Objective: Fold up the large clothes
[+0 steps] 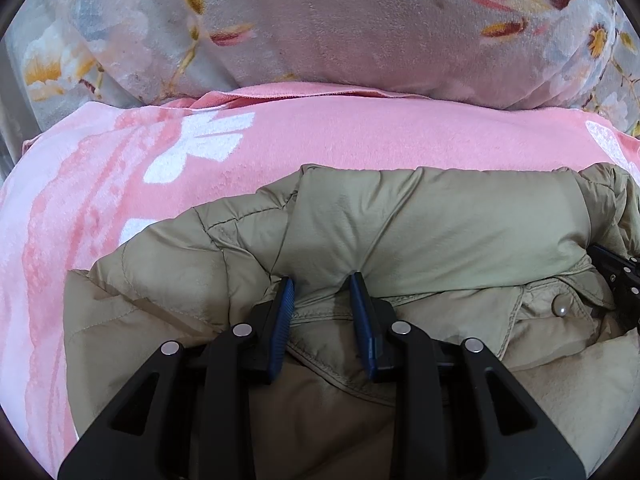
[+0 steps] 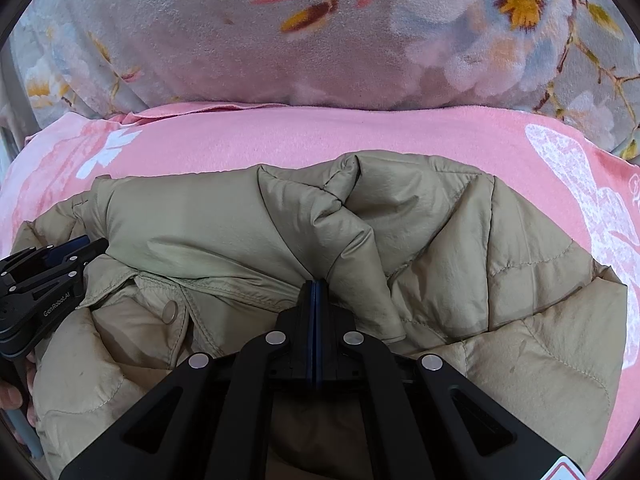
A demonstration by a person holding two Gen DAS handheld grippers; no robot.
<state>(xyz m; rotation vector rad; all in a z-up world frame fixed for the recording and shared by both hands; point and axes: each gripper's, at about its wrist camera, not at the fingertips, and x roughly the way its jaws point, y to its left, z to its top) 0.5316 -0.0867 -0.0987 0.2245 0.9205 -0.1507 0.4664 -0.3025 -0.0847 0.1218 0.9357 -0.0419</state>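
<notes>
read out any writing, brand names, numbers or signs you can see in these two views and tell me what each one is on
"GenRobot.AI": white lettering on the black body of the left gripper, seen in the right wrist view.
Red-edged sticker at the bottom of the right wrist view: cut off, unreadable.
Script on the pink blanket at the right edge: cut off, unreadable.
Jacket: no text visible.
</notes>
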